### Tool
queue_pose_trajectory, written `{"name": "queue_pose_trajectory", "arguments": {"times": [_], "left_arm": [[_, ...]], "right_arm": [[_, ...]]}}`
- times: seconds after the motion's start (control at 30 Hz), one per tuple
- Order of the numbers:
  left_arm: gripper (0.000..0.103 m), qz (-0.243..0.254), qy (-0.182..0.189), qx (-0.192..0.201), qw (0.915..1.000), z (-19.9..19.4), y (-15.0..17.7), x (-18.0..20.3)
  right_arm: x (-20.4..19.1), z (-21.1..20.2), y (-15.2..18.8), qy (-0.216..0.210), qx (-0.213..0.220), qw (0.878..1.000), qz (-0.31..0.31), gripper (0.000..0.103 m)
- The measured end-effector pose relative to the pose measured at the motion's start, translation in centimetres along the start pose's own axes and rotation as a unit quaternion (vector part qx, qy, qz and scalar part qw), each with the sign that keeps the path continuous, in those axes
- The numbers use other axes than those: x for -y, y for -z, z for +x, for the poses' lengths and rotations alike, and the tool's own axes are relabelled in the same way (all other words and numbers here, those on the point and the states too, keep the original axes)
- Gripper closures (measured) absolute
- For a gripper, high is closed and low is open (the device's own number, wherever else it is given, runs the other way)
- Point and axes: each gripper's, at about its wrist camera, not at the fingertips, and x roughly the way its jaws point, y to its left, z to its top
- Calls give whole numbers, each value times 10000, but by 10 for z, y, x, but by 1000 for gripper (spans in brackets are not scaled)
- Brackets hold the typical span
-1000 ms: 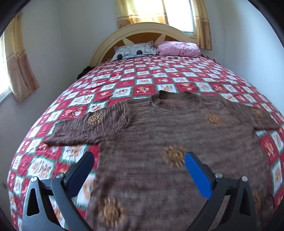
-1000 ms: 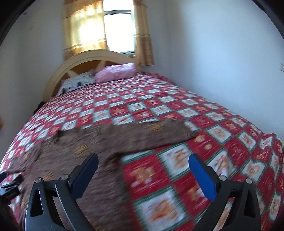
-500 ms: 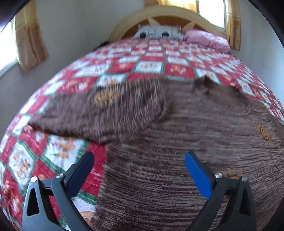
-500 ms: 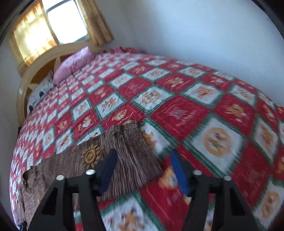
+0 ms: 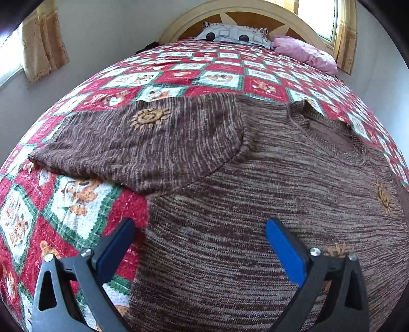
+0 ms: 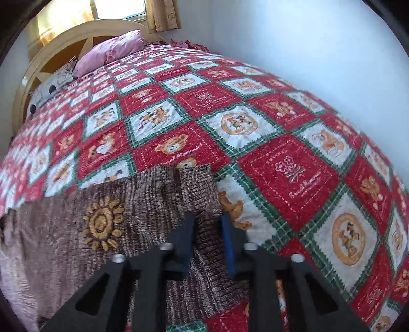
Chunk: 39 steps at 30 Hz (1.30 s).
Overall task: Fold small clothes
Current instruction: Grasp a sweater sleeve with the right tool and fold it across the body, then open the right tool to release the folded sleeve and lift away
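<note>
A brown knit sweater point(image 5: 255, 194) with orange sun motifs lies flat on the quilted bed, its left sleeve point(image 5: 143, 143) spread out to the left. My left gripper point(image 5: 199, 232) is open and empty, low over the sweater's left side near the armpit. In the right wrist view my right gripper point(image 6: 208, 224) has its jaws nearly closed around the ribbed cuff of the right sleeve point(image 6: 143, 204), with knit fabric between the pads.
The red, white and green patchwork quilt point(image 6: 281, 143) covers the whole bed. A patterned pillow point(image 5: 235, 33) and a pink pillow point(image 5: 304, 52) lie by the cream headboard point(image 5: 242, 10). A white wall point(image 6: 319, 46) runs along the bed's right side.
My right gripper moved onto the right sleeve cuff and closed from wide open to nearly shut on it. My left gripper dropped lower and closer over the sweater, still open.
</note>
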Motion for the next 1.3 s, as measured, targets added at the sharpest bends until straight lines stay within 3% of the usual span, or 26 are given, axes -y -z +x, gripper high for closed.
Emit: {"name": "queue_pose_trajectory", "arguments": {"times": [0.1, 0.23, 0.47, 0.6, 0.7, 0.9, 1.17, 1.23, 1.3], "left_arm": [[0, -7, 11, -1, 10000, -1, 1, 1], [0, -16, 20, -1, 10000, 0, 0, 1], [0, -38, 56, 7, 10000, -1, 1, 0], [0, -55, 83, 19, 9999, -2, 1, -1], [0, -71, 101, 24, 9999, -2, 2, -1], [0, -88, 126, 32, 9999, -2, 2, -2], [0, -85, 121, 33, 9999, -3, 2, -2], [0, -87, 123, 33, 9999, -3, 2, -2], [0, -89, 125, 34, 9999, -3, 2, -2]], "right_arm": [[0, -11, -4, -93, -13, 9997, 213, 95], [-23, -49, -7, -205, 287, 9993, 154, 95], [-141, -145, 16, -789, 812, 9912, -692, 95], [-225, -169, 48, -1222, 960, 9799, -1252, 95], [-283, -159, 73, -1266, 1035, 9714, -1720, 95], [-364, -106, 128, -1321, 720, 9668, -2067, 96], [-394, -61, 167, -1247, 402, 9632, -2346, 96], [-399, -56, 170, -1180, 488, 9620, -2415, 95], [-400, -53, 171, -1364, 431, 9615, -2348, 92]]}}
